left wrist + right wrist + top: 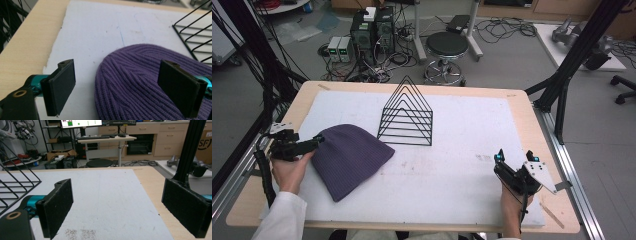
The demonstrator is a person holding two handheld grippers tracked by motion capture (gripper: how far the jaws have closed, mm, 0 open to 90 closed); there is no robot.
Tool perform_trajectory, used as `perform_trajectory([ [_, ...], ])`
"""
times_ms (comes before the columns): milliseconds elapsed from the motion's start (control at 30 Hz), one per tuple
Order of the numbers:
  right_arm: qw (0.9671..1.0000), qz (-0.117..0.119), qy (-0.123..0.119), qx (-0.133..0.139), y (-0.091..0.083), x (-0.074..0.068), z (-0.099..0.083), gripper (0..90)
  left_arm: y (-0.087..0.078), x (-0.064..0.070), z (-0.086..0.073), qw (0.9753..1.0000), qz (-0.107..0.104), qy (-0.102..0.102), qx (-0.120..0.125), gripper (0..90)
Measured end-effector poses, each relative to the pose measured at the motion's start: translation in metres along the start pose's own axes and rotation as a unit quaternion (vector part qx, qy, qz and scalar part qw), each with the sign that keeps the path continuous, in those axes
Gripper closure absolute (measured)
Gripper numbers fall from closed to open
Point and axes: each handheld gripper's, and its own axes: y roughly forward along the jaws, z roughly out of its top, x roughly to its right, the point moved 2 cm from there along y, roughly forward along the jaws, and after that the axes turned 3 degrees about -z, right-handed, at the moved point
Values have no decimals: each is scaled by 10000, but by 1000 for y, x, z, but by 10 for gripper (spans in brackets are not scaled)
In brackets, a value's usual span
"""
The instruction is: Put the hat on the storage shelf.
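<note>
On the white foam mat (452,185), my left gripper (117,82) gapes wide at the purple beanie's (349,157) edge, ready to pinch it; my right gripper (514,156) waits open, empty.

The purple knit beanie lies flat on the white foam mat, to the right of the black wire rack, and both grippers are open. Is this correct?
One detail is wrong: in the high view the purple knit beanie lies left of the black wire rack. It is flat on the white foam mat, and both grippers are open.

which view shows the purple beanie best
The high view: the whole purple beanie lies flat on the white mat, its outline unblocked, beside the wire rack. The left gripper view shows a close-up of its ribbed crown between the open jaws.
</note>
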Motion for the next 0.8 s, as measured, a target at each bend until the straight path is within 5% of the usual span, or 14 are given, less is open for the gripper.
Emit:
perform_trajectory([
  [333, 10000, 15, 9, -5, 0, 0, 0, 97, 11, -3, -3, 9982, 37, -114, -594, 167],
  [800, 10000, 31, 7, -15, 0, -2, 0, 96, 23, 0, -9, 9953, 13, -33, -970, 168],
])
